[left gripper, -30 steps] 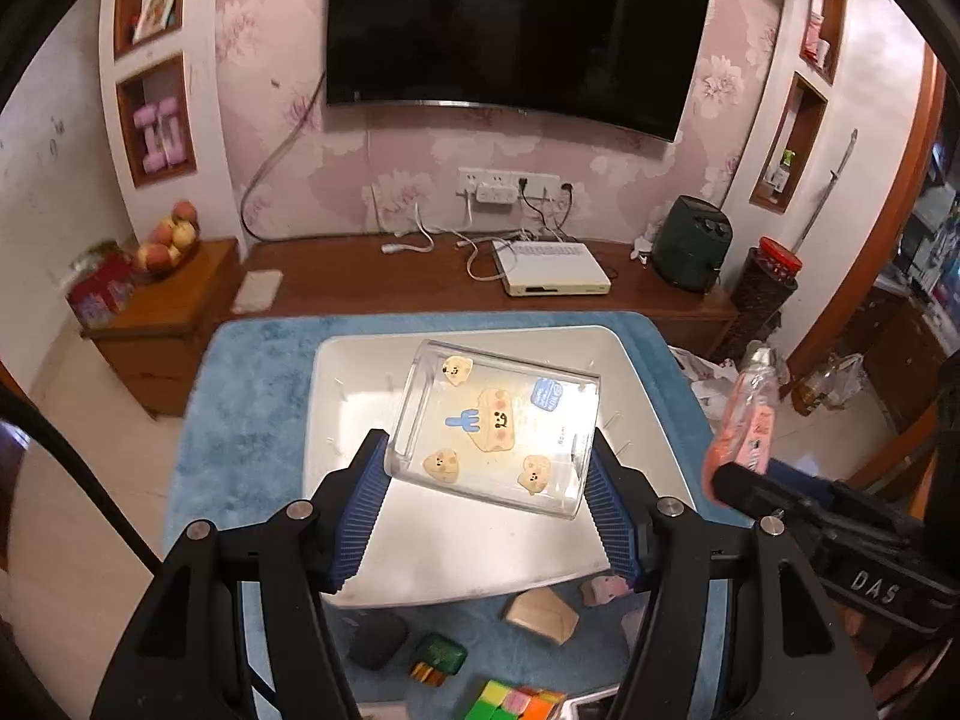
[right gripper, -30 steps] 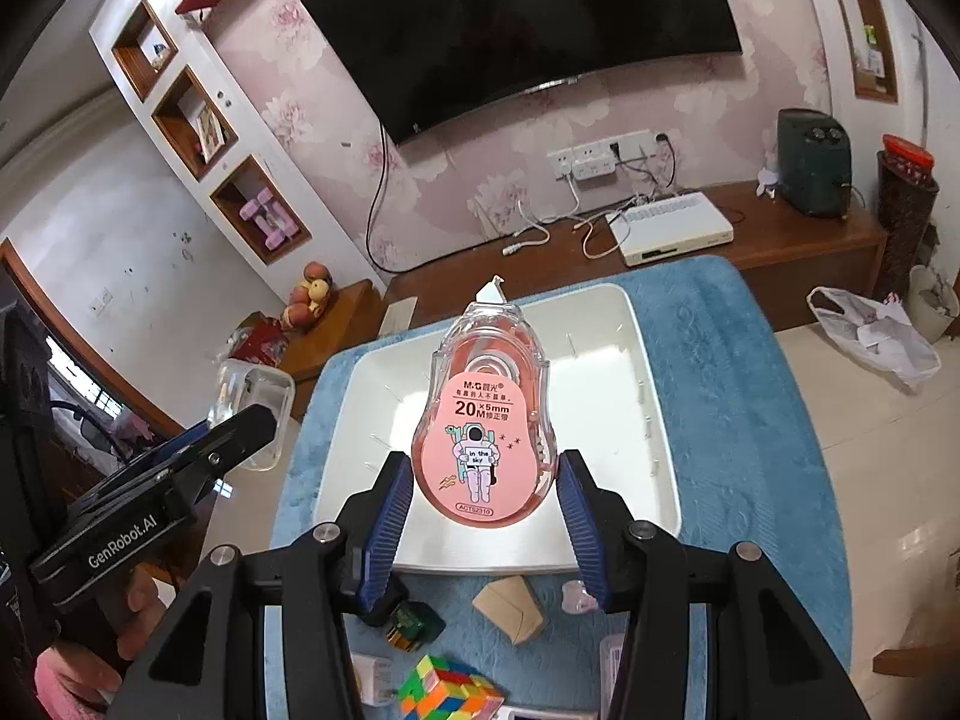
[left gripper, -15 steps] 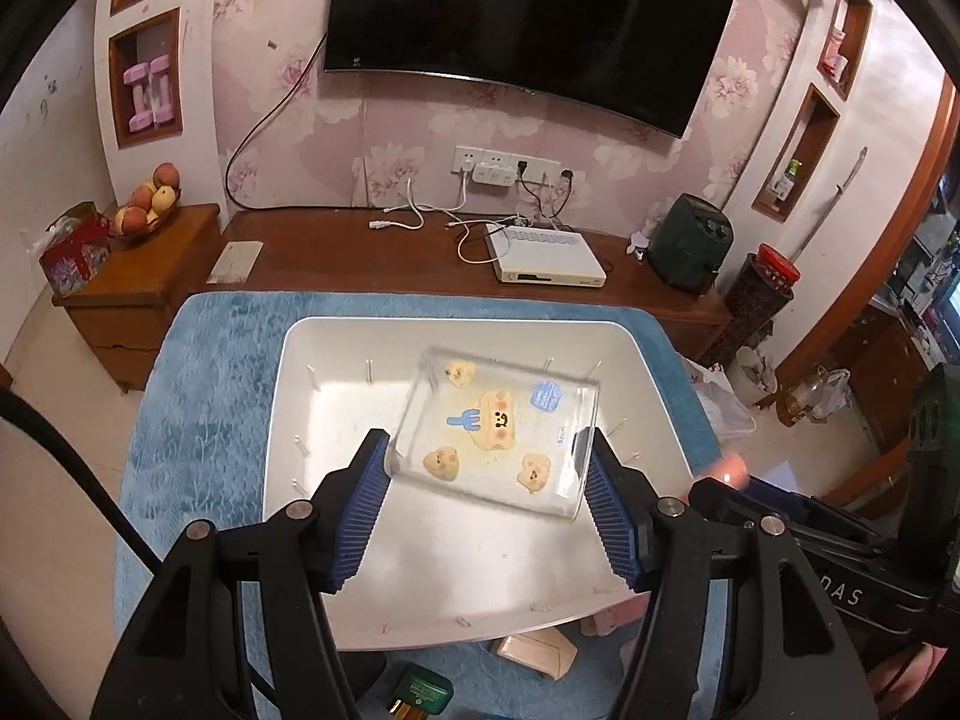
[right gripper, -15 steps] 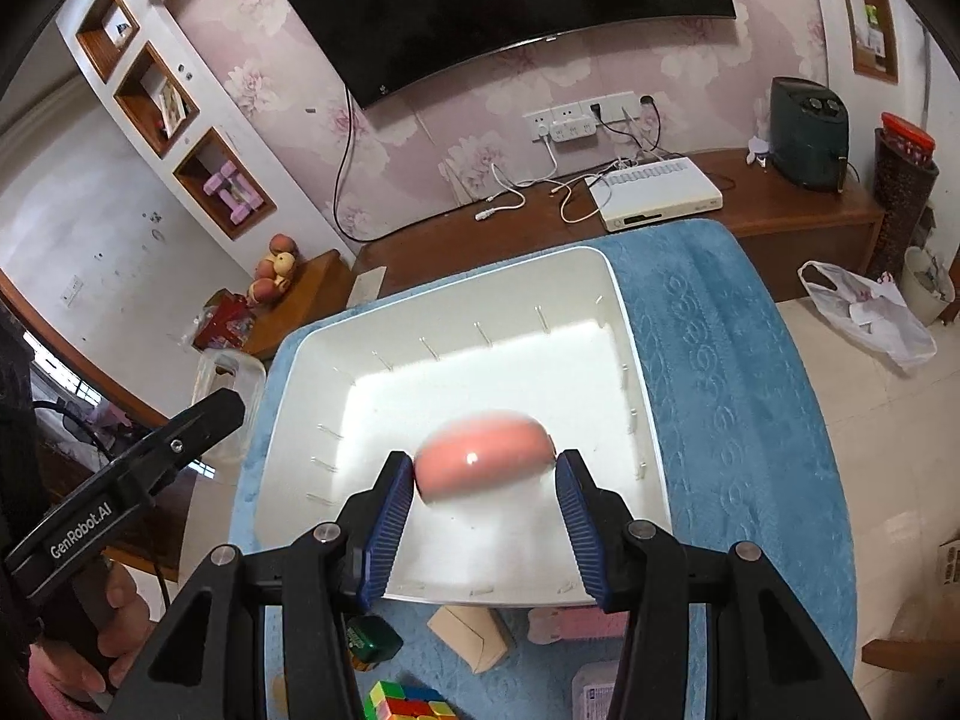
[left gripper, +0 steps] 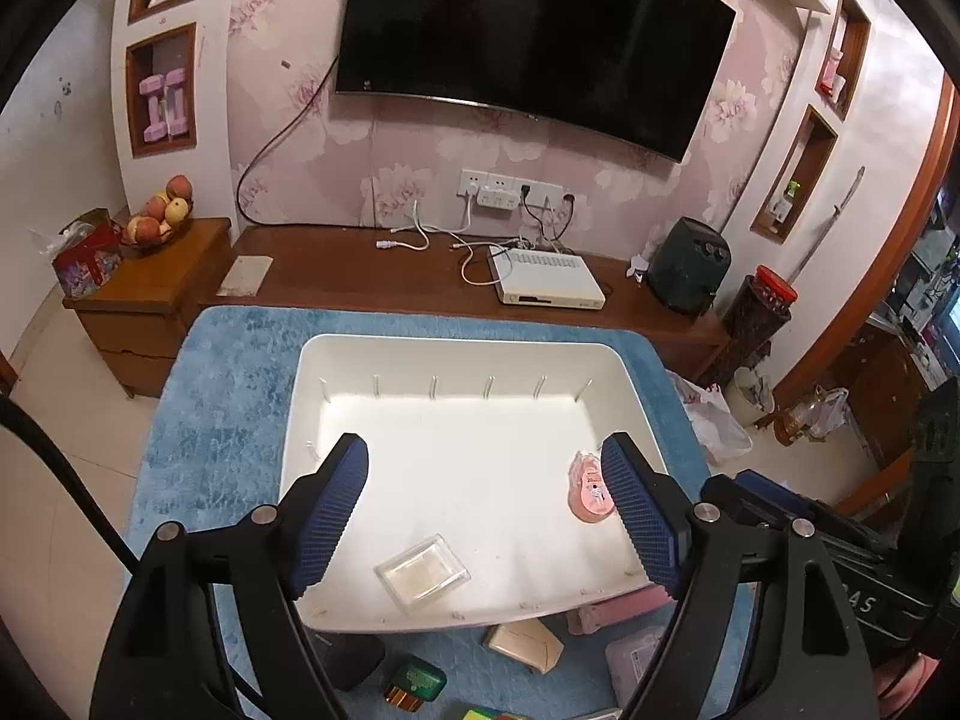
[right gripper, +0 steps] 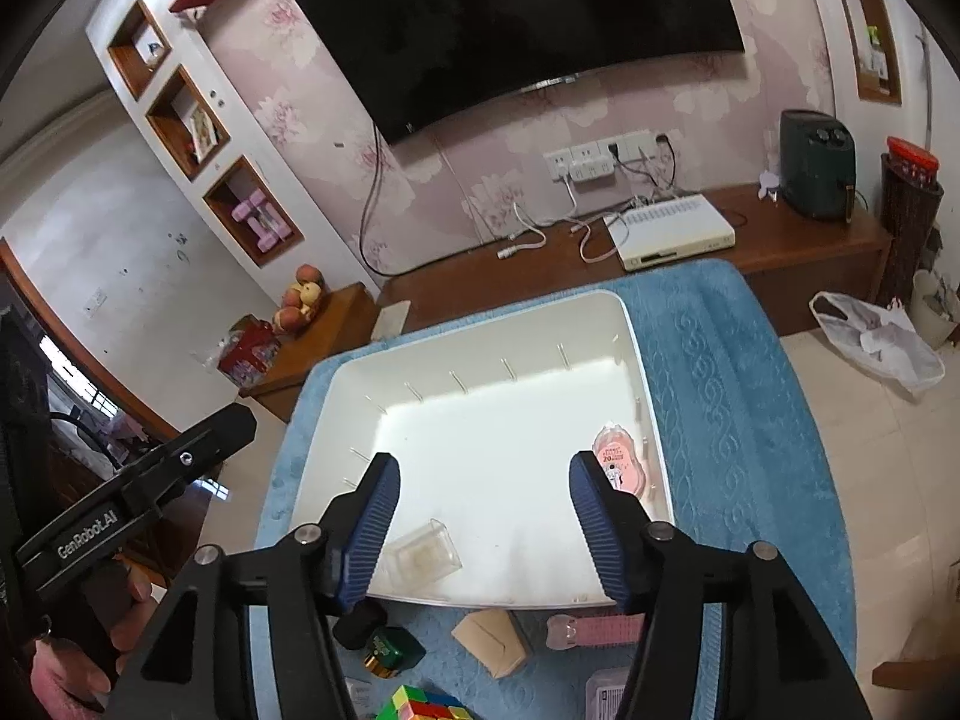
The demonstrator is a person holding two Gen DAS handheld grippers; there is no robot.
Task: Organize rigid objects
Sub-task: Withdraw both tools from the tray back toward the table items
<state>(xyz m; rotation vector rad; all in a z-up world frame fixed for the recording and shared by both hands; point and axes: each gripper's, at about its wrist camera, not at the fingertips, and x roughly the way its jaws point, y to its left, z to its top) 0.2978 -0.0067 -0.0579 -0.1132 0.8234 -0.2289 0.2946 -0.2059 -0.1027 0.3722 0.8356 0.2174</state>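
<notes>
Holding both grippers tilted downward over the near edge of the white tray [left gripper: 456, 354], I see my left gripper [left gripper: 483, 510] with its jaws opening and nothing between its blue pads [left gripper: 333, 510]. My right gripper [right gripper: 483, 525] is opening too, and its pads press on nothing. In the right wrist view a hand [right gripper: 78, 654] grips the left tool's handle at the far left of the picture.

Nearest to me, on the blue mat [left gripper: 198, 438] in front of the tray, lie a black object [left gripper: 354, 663], a green box [left gripper: 414, 684], a tan block [left gripper: 525, 648], a pink piece [right gripper: 600, 630] and a coloured cube [right gripper: 420, 705].

Inside the tray, the clear plastic box [left gripper: 422, 570] rests on the floor near the front wall, left of centre. The pink correction tape [right gripper: 621, 462] lies flat by the right wall, farther in and well apart from the box.

A second ago I had the clear box clamped in the left jaws and the correction tape upright in the right jaws, both above the tray; half a second ago both were still held. Now both lie released in the tray.

Beyond the mat stand the wooden cabinet [left gripper: 360, 270] with a white set-top box [left gripper: 546, 282], and the dark television [left gripper: 528, 42] on the wall.
</notes>
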